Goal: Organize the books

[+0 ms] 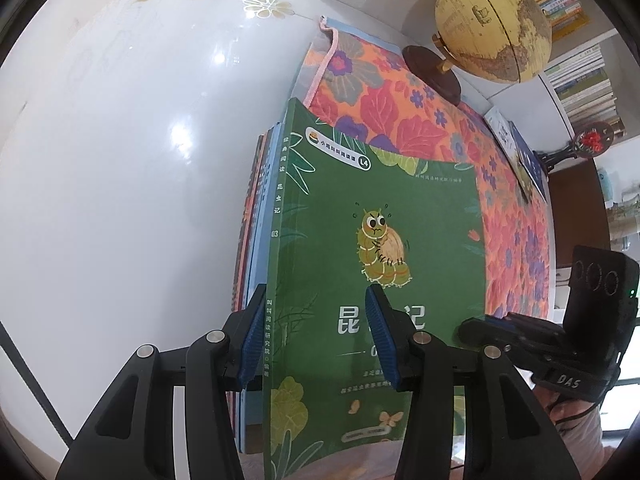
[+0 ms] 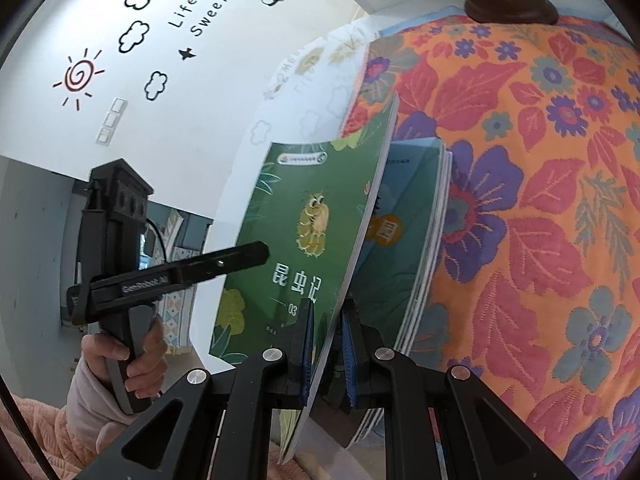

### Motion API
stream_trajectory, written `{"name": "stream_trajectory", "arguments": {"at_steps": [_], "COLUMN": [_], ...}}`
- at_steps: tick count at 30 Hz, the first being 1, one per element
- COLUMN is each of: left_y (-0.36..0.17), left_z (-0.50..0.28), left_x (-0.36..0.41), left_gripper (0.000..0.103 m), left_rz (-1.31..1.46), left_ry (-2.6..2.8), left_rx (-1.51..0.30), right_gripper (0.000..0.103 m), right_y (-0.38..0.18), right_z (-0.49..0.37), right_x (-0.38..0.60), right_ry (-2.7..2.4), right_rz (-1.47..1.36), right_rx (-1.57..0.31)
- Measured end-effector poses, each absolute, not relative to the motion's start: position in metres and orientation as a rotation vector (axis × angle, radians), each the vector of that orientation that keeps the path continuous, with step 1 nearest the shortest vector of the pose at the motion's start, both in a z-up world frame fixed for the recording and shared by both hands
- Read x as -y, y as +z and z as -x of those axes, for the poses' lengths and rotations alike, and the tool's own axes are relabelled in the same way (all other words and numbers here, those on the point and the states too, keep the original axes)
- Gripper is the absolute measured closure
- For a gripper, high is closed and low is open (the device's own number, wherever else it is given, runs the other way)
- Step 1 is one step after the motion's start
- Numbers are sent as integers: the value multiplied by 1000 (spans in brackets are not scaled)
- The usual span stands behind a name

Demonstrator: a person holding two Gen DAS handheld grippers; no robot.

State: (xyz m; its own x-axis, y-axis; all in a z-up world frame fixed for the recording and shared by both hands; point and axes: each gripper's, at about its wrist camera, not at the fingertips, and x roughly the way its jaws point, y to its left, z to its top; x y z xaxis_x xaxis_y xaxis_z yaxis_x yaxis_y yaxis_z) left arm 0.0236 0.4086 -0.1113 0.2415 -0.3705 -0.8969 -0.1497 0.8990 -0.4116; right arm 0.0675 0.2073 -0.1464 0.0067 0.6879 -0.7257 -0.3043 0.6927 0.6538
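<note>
Plainly a thin paperback, seen first from the left wrist: green book (image 1: 380, 208), glossy cover, caterpillar drawing, topmost on a stack of books (image 1: 250, 240) at the edge of the table (image 1: 400, 92) nearest the white wall, floral cloth beneath. Likely light, limp and slippery, prone to sag or fan open if pinched at one corner; best taken through the full thickness close to the spine, or at two opposite edges at once. Left gripper (image 1: 316, 340) with jaws wide apart, spine lying between the two blue pads (image 1: 252, 340), nothing pinched. Right gripper (image 1: 492, 326) just at the book's far side edge, jaw state unreadable from this angle. Globe (image 1: 492, 24) well apart at the far end of the table, shelves of books (image 1: 580, 60) behind it.

Next, from the right wrist: green book (image 2: 280, 208) tilted up off the stack of books (image 2: 408, 240), a gap open under its cover, a lift barely hinted at in the other view. Right gripper (image 2: 326, 352) with jaws drawn close on the book's open edge, apparently clamped on it. Left gripper (image 2: 256, 252) side-on, tip near the cover, contact impossible to tell; jaw opening hidden here. Left hand (image 2: 132, 356) on its handle. Spine hidden here, clear only from the left wrist.
</note>
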Motion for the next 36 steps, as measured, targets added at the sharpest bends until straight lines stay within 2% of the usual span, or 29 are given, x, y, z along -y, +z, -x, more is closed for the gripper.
{"name": "stream_trajectory", "arguments": {"at_steps": [26, 36], "left_y": [-113, -98], "left_z": [-25, -17], "left_x": [-400, -405], "left_gripper": [55, 55], "left_rz": [321, 339], "left_ry": [-88, -14], "left_rx": [-1392, -1331], "right_gripper": [90, 83], "right_y": [-159, -149], "right_z": [-61, -57], "right_x": [-205, -172], "right_ry": [665, 624], "right_rz": [-325, -412], "right_rx": [-1424, -1380]}}
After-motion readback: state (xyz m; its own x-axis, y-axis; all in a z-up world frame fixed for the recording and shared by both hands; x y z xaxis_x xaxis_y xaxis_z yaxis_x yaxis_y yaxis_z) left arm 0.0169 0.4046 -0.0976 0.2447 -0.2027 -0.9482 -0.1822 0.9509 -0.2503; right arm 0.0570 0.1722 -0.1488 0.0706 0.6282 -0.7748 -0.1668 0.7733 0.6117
